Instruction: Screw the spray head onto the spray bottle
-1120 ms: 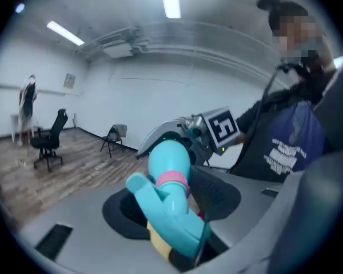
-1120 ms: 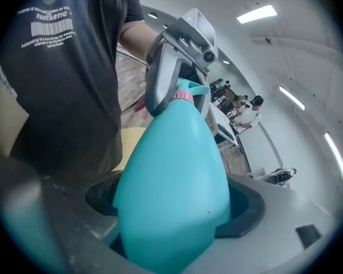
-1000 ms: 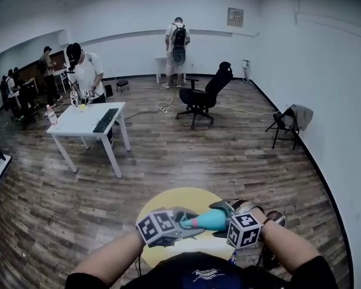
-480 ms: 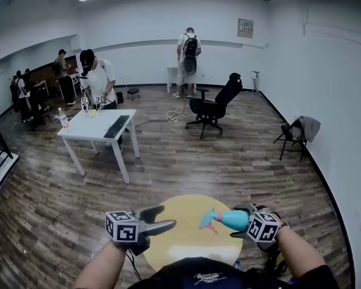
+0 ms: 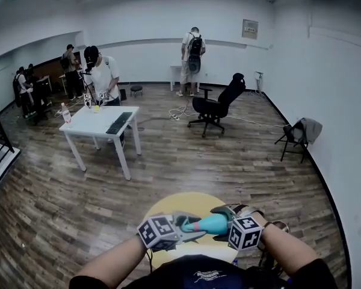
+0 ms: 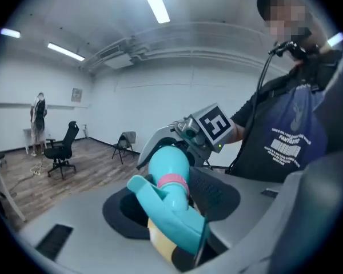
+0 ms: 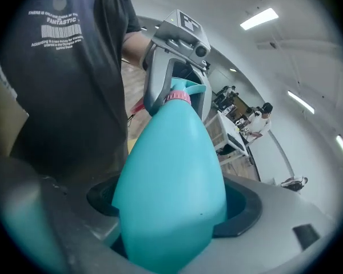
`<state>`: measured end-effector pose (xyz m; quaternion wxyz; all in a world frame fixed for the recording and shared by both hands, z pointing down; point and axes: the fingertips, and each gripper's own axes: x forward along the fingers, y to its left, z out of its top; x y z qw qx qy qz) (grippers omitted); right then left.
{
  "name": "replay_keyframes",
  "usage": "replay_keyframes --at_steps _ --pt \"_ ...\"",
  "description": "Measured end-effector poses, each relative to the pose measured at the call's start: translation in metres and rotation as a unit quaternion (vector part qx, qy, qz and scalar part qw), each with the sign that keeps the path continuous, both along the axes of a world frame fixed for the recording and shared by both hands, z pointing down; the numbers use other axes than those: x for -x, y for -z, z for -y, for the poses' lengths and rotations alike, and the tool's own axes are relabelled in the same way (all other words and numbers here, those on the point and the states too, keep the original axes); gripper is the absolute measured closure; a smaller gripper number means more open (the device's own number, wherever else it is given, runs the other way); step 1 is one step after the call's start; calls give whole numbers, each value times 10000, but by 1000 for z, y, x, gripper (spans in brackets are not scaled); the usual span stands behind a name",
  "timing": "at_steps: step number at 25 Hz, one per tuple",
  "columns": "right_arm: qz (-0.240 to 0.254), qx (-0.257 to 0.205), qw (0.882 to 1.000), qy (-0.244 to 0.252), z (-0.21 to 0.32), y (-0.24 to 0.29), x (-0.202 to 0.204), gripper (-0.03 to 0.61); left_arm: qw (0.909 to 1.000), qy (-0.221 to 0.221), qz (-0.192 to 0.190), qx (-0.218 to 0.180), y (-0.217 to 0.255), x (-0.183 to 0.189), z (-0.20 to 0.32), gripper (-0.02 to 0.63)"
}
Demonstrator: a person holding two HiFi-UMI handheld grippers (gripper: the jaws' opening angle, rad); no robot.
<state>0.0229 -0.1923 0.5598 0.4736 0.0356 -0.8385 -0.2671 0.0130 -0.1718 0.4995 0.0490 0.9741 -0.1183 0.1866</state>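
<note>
The teal spray bottle (image 5: 213, 223) lies nearly level above the yellow round table (image 5: 168, 205), its base in my right gripper (image 5: 224, 219), which is shut on it. In the right gripper view the bottle (image 7: 171, 193) fills the space between the jaws. The teal spray head (image 6: 171, 213) with its pink collar (image 6: 172, 180) sits on the bottle's neck. My left gripper (image 5: 189, 226) has just been closing and is now shut on the spray head, which sits between its pads. In the right gripper view the left gripper (image 7: 171, 90) wraps the head (image 7: 190, 88).
A white table (image 5: 87, 125) with a keyboard stands to the far left, with a person beside it. A black office chair (image 5: 219, 104) and a folding chair (image 5: 296, 134) stand farther back and to the right. More people stand along the far wall.
Half a second ago the left gripper was off to the left, open and empty. It has swung back right and shut on the spray head. The bottle has shifted slightly left.
</note>
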Motion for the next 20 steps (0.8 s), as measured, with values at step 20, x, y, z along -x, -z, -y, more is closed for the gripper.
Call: replay_keyframes --at_steps 20 --pt "159 120 9979 -611 18 1 -33 138 9857 722 -1199 936 17 53 32 238"
